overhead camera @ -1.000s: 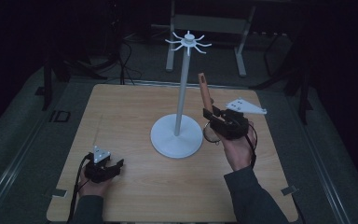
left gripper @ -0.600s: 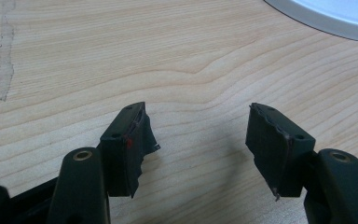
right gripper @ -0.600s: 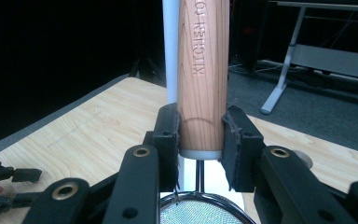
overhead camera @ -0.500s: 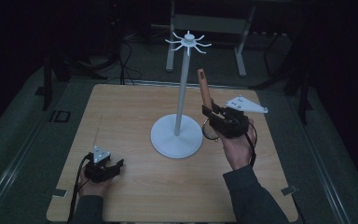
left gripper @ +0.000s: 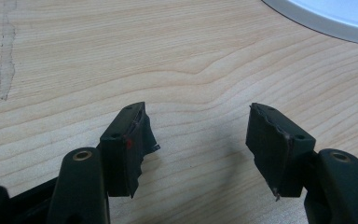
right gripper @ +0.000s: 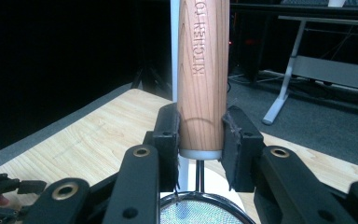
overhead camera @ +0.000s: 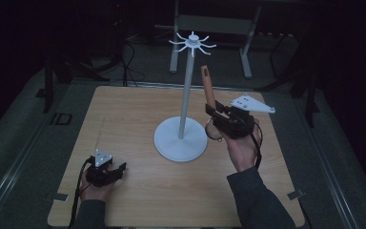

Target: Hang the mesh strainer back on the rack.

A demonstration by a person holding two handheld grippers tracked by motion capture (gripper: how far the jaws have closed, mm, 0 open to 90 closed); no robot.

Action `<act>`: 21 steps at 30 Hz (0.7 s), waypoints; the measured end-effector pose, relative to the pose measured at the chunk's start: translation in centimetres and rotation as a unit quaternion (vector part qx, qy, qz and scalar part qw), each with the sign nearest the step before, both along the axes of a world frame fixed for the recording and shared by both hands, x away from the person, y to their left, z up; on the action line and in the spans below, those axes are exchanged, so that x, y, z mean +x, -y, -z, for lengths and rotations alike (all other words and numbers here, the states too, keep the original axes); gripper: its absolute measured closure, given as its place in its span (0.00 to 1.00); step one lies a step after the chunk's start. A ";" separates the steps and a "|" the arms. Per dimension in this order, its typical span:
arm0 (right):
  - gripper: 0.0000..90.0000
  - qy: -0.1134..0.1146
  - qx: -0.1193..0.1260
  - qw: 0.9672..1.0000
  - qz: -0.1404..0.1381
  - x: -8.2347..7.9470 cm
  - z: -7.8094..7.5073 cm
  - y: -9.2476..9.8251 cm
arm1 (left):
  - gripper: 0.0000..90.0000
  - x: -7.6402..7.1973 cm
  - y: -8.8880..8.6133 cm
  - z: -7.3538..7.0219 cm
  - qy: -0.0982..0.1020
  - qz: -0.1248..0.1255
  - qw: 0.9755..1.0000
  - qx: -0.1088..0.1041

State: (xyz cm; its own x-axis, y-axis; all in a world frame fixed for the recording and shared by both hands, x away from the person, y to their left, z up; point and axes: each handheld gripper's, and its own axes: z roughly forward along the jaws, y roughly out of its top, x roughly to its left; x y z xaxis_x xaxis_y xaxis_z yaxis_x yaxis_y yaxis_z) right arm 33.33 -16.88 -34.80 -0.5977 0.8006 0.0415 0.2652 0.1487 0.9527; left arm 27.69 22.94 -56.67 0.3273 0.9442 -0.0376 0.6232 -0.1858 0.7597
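A small strainer with a wooden handle (overhead camera: 208, 88) (right gripper: 203, 70) stands upright in my right gripper (overhead camera: 215, 112) (right gripper: 200, 135). The gripper is shut on the handle's lower end, just above the round mesh bowl (overhead camera: 213, 130) (right gripper: 200, 210). It is held right of the white stand's pole (overhead camera: 186, 95) (right gripper: 174, 46), and the handle's tip is below the ring of hooks (overhead camera: 192, 43) at the top. My left gripper (overhead camera: 116, 169) (left gripper: 198, 135) rests low on the table near the front left, open, with bare wood between its pads.
The stand's round white base (overhead camera: 180, 139) (left gripper: 335, 16) sits mid-table on the wooden tabletop (overhead camera: 124, 119). Dark floor, cables and a metal frame (overhead camera: 209, 24) lie beyond the far edge. My left gripper (right gripper: 0, 191) appears at the bottom left of the right gripper view.
My right gripper has edged slightly upward with the strainer still in it. The left gripper has stayed where it was.
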 end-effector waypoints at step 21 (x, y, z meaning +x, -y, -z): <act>0.77 0.030 0.024 0.999 0.006 -0.4 -1.1 0.6 | 0.43 0.0 0.0 0.0 -0.001 0.002 1.000 0.001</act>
